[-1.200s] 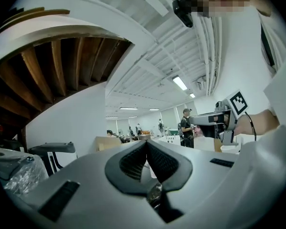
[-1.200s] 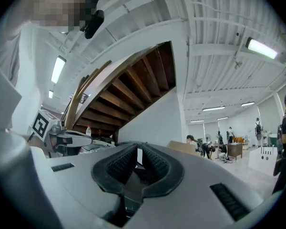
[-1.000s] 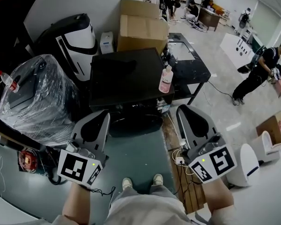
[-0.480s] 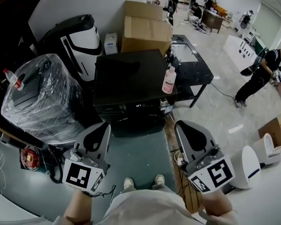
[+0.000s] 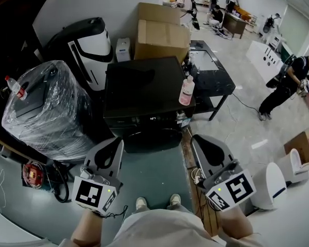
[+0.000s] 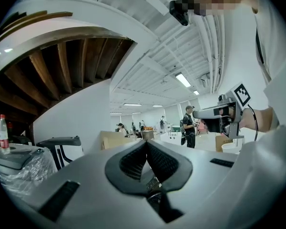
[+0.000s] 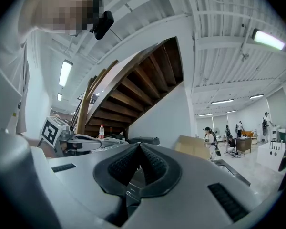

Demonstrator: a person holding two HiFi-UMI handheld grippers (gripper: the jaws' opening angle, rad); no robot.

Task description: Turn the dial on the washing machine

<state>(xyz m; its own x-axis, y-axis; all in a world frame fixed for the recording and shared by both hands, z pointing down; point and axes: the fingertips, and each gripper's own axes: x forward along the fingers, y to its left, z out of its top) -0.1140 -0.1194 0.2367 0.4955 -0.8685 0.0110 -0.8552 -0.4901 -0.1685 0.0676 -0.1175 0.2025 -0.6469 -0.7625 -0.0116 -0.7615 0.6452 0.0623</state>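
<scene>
Washing machine (image 5: 141, 89): black, on the floor ahead of both grippers; the dial can't be picked out on its front panel.
Left gripper (image 5: 115, 142): jaws together, empty, short of the machine.
Right gripper (image 5: 198, 138): jaws together, empty.
Gripper views only: wooden stair underside (image 7: 148, 80) overhead.
Room: pink bottle (image 5: 186, 90) at the machine's front right corner; cardboard boxes (image 5: 159, 32) behind.
Change: both grippers sit slightly lower than a second ago.

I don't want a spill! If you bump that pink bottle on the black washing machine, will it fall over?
Probably, yes. The pink bottle is tall and narrow, so a nudge would likely tip it. It stands near the right edge of the washing machine, so it might drop off.
</scene>
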